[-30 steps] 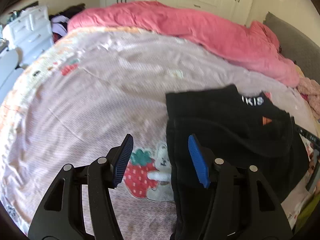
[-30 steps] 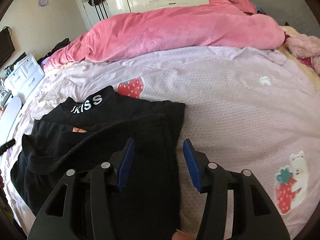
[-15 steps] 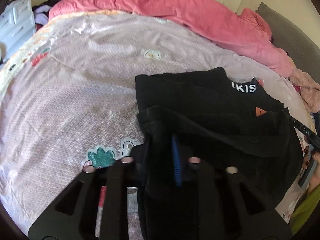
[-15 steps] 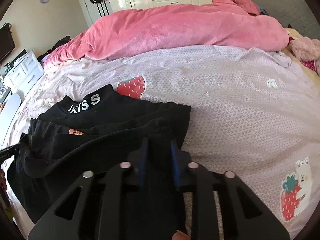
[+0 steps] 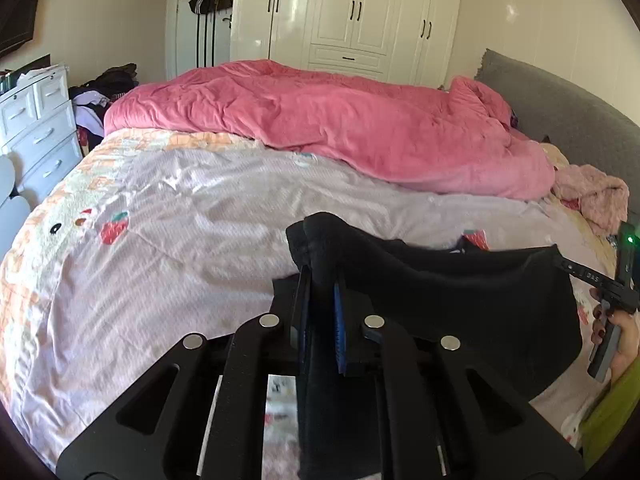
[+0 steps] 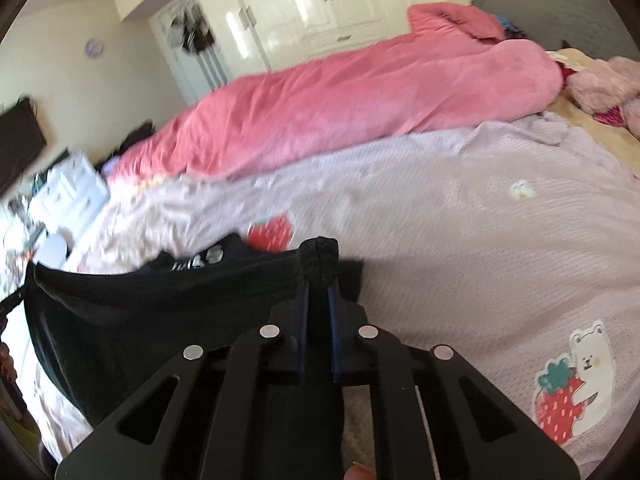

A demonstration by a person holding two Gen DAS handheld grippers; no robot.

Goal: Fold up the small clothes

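A small black garment (image 5: 460, 292) with white lettering hangs stretched between both grippers, raised off the pale pink bedspread (image 5: 180, 216). My left gripper (image 5: 320, 280) is shut on one bunched corner of it; the cloth pokes up past the blue pads. In the right wrist view my right gripper (image 6: 318, 286) is shut on the other corner, and the black garment (image 6: 160, 304) sags away to the left. The lettering is blurred. The cloth's lower part is hidden behind the gripper bodies.
A pink duvet (image 5: 340, 120) lies heaped across the far side of the bed. A grey headboard (image 5: 560, 108) and a pink plush heap (image 5: 596, 196) are at right. White drawers (image 5: 36, 128) stand at left. A person's hand (image 5: 616, 336) holds the other gripper.
Both grippers went from open above the flat garment to shut on its near corners, then rose, lifting the black cloth off the bed. Both views now tilt up toward the wardrobe.
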